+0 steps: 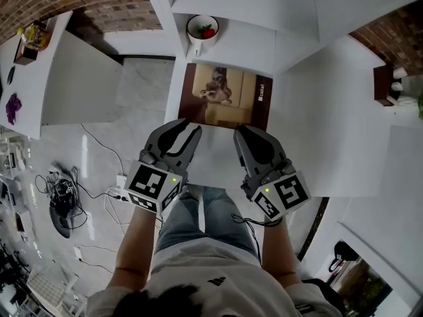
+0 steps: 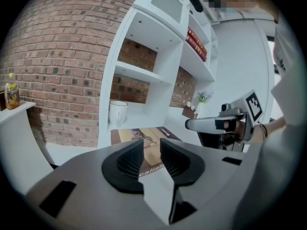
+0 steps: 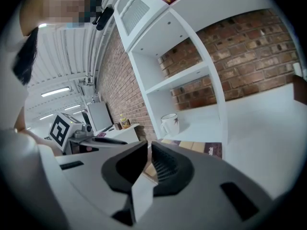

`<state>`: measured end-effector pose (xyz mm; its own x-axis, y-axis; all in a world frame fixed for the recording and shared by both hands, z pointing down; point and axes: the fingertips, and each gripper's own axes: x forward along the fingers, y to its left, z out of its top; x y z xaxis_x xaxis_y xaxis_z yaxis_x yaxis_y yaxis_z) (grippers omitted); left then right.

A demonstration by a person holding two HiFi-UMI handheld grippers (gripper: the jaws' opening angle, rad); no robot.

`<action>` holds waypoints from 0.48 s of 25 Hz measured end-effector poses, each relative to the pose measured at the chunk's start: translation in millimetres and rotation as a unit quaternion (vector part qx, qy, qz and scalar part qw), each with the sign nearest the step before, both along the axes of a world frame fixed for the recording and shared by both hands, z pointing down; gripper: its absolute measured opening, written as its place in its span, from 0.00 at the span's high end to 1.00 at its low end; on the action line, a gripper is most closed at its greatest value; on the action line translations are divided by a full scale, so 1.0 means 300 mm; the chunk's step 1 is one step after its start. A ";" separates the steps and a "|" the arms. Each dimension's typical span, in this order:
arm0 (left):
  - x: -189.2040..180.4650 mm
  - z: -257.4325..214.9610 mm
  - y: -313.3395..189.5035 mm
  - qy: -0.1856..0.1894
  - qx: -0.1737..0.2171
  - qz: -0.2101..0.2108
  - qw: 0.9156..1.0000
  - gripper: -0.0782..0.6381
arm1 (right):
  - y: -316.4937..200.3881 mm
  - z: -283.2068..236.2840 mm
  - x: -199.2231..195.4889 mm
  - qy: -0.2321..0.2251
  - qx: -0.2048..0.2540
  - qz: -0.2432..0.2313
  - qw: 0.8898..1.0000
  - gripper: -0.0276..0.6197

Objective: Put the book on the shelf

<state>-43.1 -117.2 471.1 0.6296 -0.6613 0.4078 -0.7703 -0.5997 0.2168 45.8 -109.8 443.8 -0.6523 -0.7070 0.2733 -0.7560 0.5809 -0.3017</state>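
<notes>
Flat and cover up at upper centre of the head view: book (image 1: 228,94) on white desk (image 1: 330,111), just below mug (image 1: 201,30) at foot of shelf unit (image 1: 251,5). At its near edge, left hand-held gripper (image 1: 190,132), jaws spread, pinching nothing. Alongside, right hand-held gripper (image 1: 243,132), jaws all but pressed together, empty.
</notes>
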 end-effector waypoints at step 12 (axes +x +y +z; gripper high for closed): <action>-0.091 0.117 -0.025 -0.051 -0.034 -0.021 0.998 0.68 | 0.007 0.083 0.059 0.023 -0.024 0.007 0.999 0.84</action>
<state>-70.3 -124.7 506.3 0.5543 -0.6553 0.5131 -0.8149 -0.5527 0.1744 63.5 -107.7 468.6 -0.6284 -0.7013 0.3366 -0.7777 0.5553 -0.2948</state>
